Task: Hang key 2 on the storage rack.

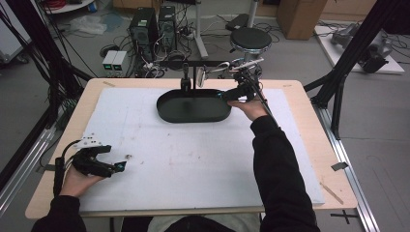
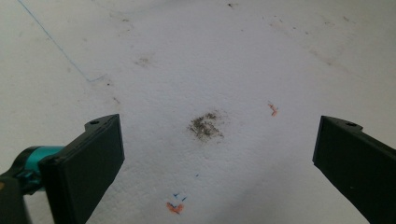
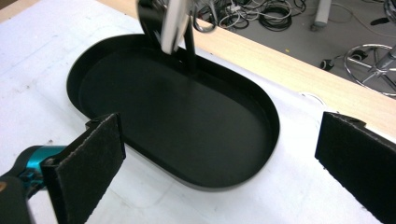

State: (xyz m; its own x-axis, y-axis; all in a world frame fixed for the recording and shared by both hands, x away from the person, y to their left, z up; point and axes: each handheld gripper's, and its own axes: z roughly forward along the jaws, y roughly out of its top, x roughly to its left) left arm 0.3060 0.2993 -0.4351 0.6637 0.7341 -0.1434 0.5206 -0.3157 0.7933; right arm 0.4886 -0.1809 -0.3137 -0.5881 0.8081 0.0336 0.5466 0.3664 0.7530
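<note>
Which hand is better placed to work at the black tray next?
Right. The right hand-held gripper sits at the far end of the black tray, jaws open with nothing between them. The left hand-held gripper rests near the table's front left corner over the bare white mat, well away.

A: A lab or workshop, I'd say. See the two computer towers [image 1: 153, 26] on the floor beyond the table [image 1: 300, 104]?

B: Yes, cables [image 1: 186, 29] tangled beside them, a round stool [image 1: 250, 39] behind the table, cardboard boxes [image 1: 296, 17] farther back.
</note>
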